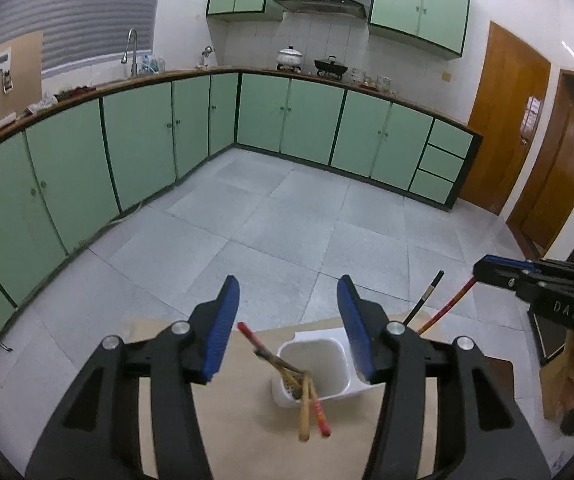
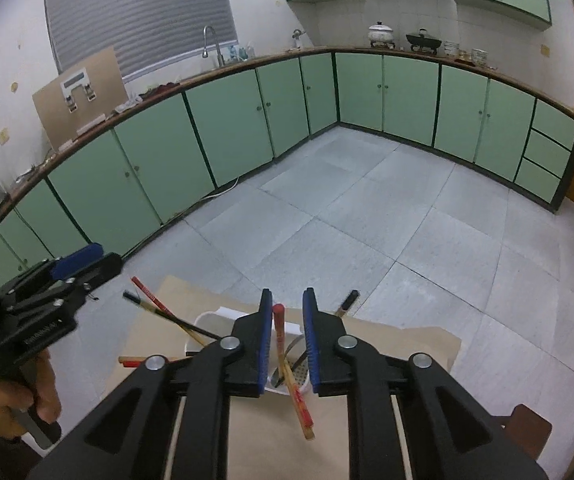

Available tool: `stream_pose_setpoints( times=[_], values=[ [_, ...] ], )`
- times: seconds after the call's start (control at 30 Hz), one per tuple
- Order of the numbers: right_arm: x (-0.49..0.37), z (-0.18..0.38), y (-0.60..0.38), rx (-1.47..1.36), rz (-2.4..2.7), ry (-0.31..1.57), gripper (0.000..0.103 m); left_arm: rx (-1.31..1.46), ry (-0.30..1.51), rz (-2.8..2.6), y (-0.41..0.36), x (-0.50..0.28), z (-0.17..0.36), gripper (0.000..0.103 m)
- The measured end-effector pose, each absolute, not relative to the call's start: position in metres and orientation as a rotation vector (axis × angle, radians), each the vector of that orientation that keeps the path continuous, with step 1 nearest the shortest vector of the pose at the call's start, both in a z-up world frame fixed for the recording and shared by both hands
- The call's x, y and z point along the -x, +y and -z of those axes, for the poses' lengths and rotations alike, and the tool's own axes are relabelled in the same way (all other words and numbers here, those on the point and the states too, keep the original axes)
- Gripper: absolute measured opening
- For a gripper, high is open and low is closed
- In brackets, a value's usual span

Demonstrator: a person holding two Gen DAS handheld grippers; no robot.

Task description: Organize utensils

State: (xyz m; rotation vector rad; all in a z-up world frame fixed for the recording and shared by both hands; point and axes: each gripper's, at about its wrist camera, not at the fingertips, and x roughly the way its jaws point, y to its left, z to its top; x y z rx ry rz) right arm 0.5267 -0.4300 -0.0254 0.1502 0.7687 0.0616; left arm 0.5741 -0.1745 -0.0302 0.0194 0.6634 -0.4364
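Note:
A white plastic utensil holder [image 1: 315,364] stands on a cardboard-covered table [image 1: 255,420]. Several chopsticks [image 1: 307,392] lean across its near rim. My left gripper [image 1: 287,308] is open and empty, hovering above the holder. In the left wrist view my right gripper [image 1: 483,270] at the right looks closed on a red chopstick [image 1: 447,306], with a dark chopstick [image 1: 425,298] beside it. In the right wrist view my right gripper [image 2: 287,300] has its jaws narrowly apart around a red-tipped chopstick [image 2: 281,332] over the holder [image 2: 287,360]; the left gripper [image 2: 83,260] shows at the left. More chopsticks [image 2: 163,312] lean left.
Green kitchen cabinets [image 1: 135,136] run along the far walls under a counter with a sink tap [image 1: 131,48] and pots [image 1: 291,56]. A grey tiled floor [image 1: 307,216] lies beyond the table edge. Wooden doors [image 1: 507,112] stand at the right.

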Motion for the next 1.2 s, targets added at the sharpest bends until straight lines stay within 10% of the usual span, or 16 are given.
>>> stream_pose_setpoints(
  times=[0.3, 0.6, 1.2],
  values=[
    [-0.492, 0.002, -0.435, -0.172, -0.05, 0.714, 0.026, -0.014, 0.628, 0.429, -0.142, -0.529, 0.007, 0.071],
    [-0.376, -0.021, -0.404, -0.136, -0.016, 0.494, 0.093, -0.111, 0.52, 0.387, -0.108, -0.425, 0.004, 0.094],
    [-0.137, 0.086, -0.308, -0.075, 0.249, 0.537, 0.097, -0.034, 0.529, 0.217, -0.052, -0.167, 0.058, 0.098]
  ],
)
